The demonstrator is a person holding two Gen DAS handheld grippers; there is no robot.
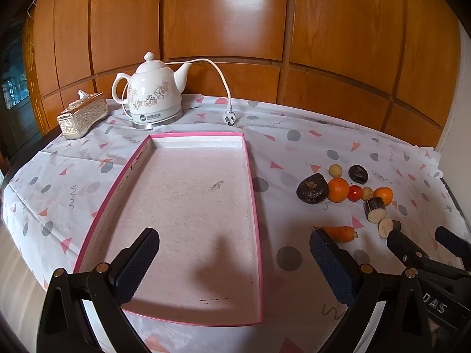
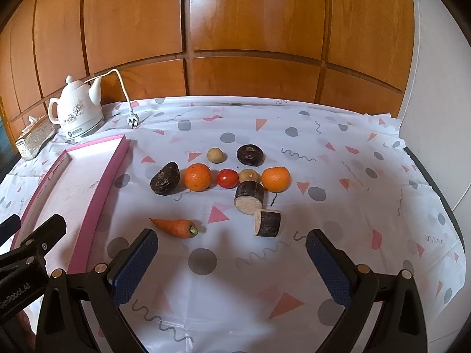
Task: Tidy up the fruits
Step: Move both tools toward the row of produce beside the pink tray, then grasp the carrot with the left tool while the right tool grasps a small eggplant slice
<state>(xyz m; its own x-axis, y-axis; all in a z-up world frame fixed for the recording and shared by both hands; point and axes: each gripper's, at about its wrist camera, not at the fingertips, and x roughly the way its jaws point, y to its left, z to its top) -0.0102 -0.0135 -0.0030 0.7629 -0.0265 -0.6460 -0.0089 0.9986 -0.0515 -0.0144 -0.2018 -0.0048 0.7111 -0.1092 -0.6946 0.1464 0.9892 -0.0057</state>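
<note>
Right gripper (image 2: 231, 253) spread, empty, carrot (image 2: 176, 227) just ahead: likely first pick. Left gripper (image 1: 234, 253) spread, empty, parked over tray (image 1: 255, 206), the probable drop spot.

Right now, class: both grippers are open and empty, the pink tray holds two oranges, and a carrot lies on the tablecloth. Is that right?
Not quite. The pink tray holds nothing; the left wrist view shows its floor bare. The two oranges sit on the tablecloth beside it. The rest stands: left gripper and right gripper open and empty, the carrot on the cloth.
</note>
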